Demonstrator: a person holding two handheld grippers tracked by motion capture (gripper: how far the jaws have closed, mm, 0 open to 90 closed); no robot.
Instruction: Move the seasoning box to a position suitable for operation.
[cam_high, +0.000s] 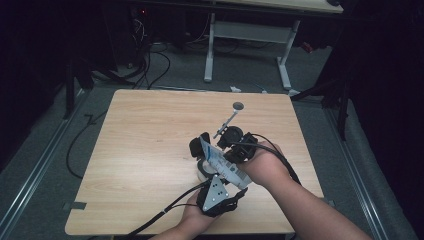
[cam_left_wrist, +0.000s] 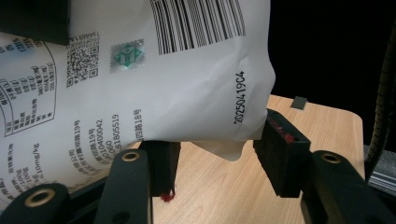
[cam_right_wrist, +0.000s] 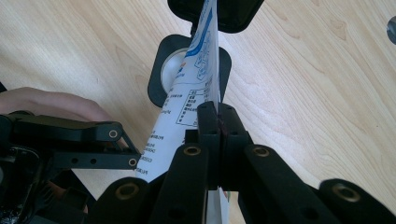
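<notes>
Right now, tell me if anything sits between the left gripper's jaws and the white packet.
Nothing visible does. In the left gripper view, the white packet hangs right at the left gripper, its lower edge between the open jaws with bare table behind. The right gripper pinches the packet's edge.

The white bag (cam_left_wrist: 187, 79) has lots of print on its side. The number 2025041904 is stamped near its edge. There is a black barcode with stripes at the top, a small square code with dots, and a green badge beside it. More digits, like 81805519, run along the bag, with tiny Chinese words.
</notes>
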